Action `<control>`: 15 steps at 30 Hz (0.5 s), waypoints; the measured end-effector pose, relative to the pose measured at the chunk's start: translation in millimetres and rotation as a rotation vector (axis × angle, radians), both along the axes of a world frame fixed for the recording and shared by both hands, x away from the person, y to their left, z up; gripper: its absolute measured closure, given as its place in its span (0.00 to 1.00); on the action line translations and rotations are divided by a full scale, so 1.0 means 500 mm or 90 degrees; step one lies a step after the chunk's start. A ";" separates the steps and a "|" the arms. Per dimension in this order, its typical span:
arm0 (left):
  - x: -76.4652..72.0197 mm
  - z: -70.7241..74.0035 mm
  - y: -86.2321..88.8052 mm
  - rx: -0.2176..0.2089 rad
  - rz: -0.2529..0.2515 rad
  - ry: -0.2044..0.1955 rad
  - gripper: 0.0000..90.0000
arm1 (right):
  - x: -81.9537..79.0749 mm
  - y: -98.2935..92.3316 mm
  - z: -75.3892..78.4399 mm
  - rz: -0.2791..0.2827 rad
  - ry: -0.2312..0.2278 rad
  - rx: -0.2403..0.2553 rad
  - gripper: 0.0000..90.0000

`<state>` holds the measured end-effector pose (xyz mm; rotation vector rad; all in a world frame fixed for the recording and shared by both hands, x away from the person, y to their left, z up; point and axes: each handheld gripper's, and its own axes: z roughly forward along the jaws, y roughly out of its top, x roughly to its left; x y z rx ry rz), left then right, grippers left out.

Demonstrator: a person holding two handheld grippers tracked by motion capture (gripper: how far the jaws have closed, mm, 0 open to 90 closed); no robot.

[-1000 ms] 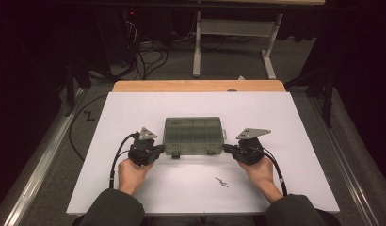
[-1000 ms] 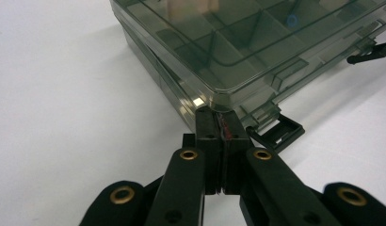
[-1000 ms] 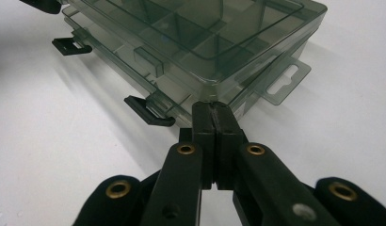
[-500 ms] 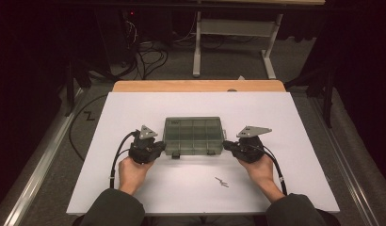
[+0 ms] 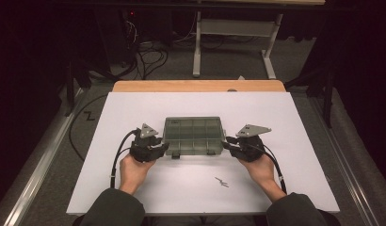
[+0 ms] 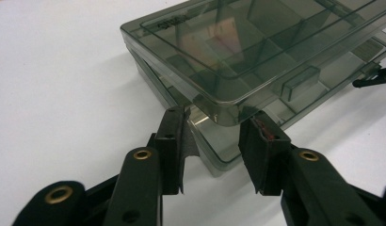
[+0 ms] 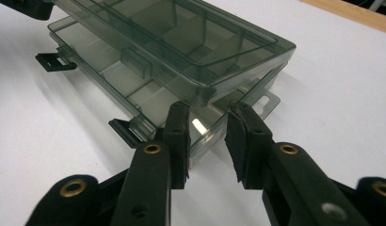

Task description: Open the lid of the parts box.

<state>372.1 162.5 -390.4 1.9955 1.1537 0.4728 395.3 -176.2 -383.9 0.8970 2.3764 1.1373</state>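
Two hand-held grippers at the near corners of a smoky-grey translucent plastic compartment box lying at the middle of a white rectangular tabletop.

The left gripper stands at the box's near left corner and the right gripper at its near right corner; each pair of jaws has just been opening and now stands spread, with a lid corner between the pads, which flank the corner without visibly pressing on it. The lid's front edge sits raised above the tray, and two black latch tabs hang off the front wall. A small dark metal piece lies near the table's front edge, between the hands. Bare tabletop extends well beyond the box on every side.
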 end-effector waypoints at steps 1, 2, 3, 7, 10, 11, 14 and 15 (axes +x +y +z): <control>0.001 0.001 0.000 0.001 0.001 -0.002 0.67 | 0.000 0.001 0.002 0.001 -0.003 0.001 0.79; 0.003 0.002 0.000 0.001 0.001 -0.002 0.66 | 0.000 0.001 0.003 0.001 -0.006 0.000 0.78; 0.004 0.002 -0.001 0.002 0.001 -0.003 0.64 | 0.003 0.002 0.005 0.004 -0.007 0.003 0.77; 0.009 0.006 -0.002 0.006 0.004 -0.007 0.60 | 0.009 0.003 0.009 0.004 -0.008 0.007 0.75; 0.011 0.011 -0.001 -0.003 0.008 -0.011 0.57 | 0.010 0.004 0.011 0.005 -0.011 0.006 0.74; 0.012 0.013 0.000 -0.003 0.010 -0.012 0.57 | 0.010 0.005 0.014 0.004 -0.014 0.007 0.73; 0.015 0.018 0.002 -0.008 0.006 -0.018 0.57 | 0.011 0.005 0.017 0.007 -0.020 0.012 0.73; 0.016 0.020 0.002 -0.012 0.005 -0.019 0.56 | 0.012 0.006 0.020 0.010 -0.023 0.014 0.72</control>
